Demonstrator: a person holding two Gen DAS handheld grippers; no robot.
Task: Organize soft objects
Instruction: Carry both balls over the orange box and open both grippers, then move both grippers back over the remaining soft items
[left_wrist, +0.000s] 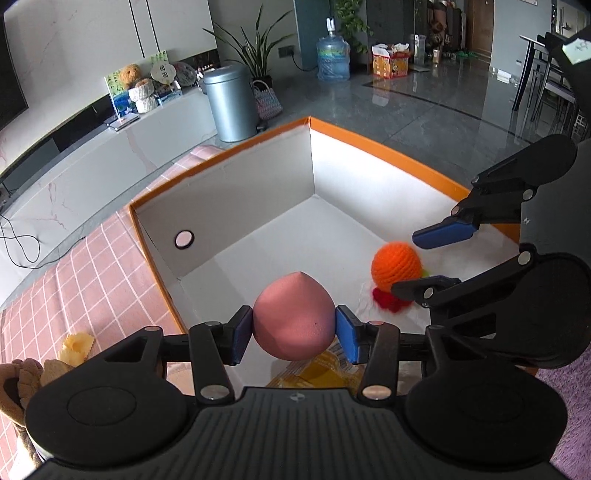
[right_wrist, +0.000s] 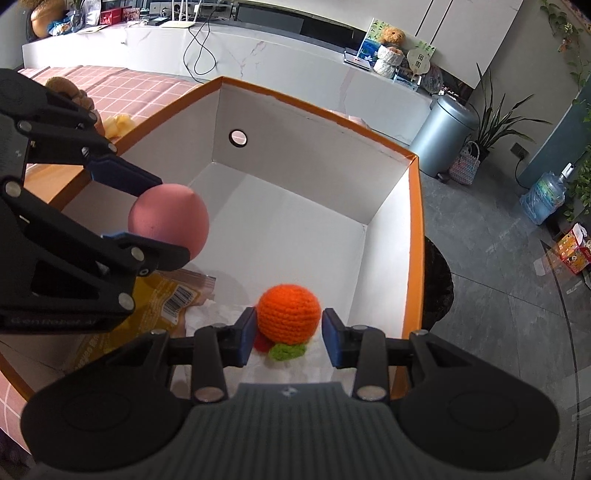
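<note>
Left gripper (left_wrist: 294, 334) pitched steeply downward, its two blue pads (left_wrist: 242, 334) set against opposite flanks of a pink teardrop sponge (left_wrist: 293, 317); whether the pads still press the sponge cannot be told. Right gripper (right_wrist: 289, 334) likewise pitched downward, jaws parted; the left pad lies beside an orange crocheted ball (right_wrist: 289, 314), the right pad (right_wrist: 332, 341) stands clear of it, and the ball rests below, unheld. Seen from each wrist, the other gripper stands near alongside, the two angled toward each other.

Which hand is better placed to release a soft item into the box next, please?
Left, probably: the left gripper holds the pink sponge above the box; the crochet ball looks already down inside.
</note>
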